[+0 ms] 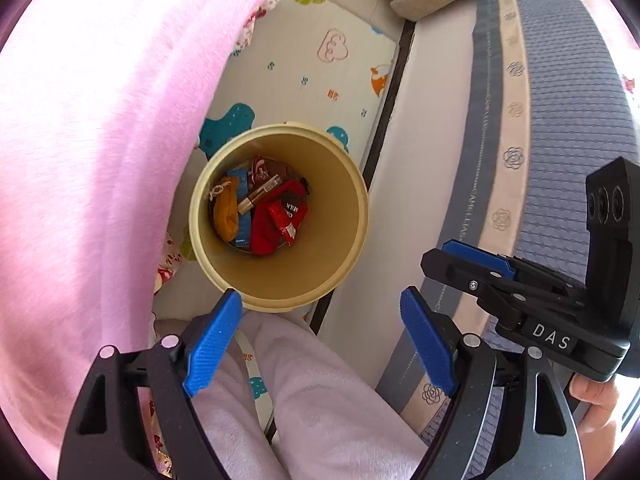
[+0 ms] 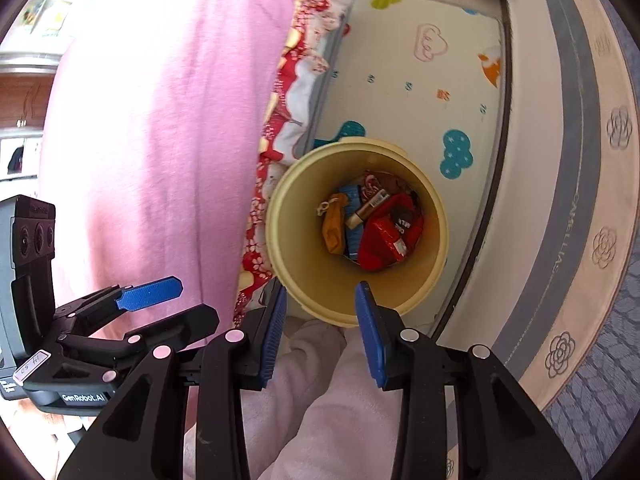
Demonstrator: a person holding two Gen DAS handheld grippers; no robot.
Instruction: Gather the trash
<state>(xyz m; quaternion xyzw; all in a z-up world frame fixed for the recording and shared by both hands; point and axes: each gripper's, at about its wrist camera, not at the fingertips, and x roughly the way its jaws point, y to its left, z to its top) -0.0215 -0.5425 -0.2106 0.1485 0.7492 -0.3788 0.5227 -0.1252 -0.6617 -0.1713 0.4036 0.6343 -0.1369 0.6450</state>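
Observation:
A cream round bin (image 1: 340, 216) stands on a patterned play mat; it also shows in the right wrist view (image 2: 434, 236). Inside lie red wrappers (image 1: 280, 216), an orange piece (image 1: 226, 214), a blue packet and a small tube (image 1: 258, 196). The same trash (image 2: 384, 232) shows in the right wrist view. My left gripper (image 1: 324, 336) is open and empty, above the bin's near rim. My right gripper (image 2: 322, 330) is open and empty, also above the near rim. The right gripper (image 1: 472, 260) shows in the left view; the left gripper (image 2: 160, 292) shows in the right view.
A large pink blanket (image 1: 100, 160) fills the left side. A mattress edge (image 1: 512, 160) with a rose-patterned band runs along the right. The play mat (image 1: 320, 72) lies beyond the bin. The person's pale trouser leg (image 1: 320, 400) is below the grippers.

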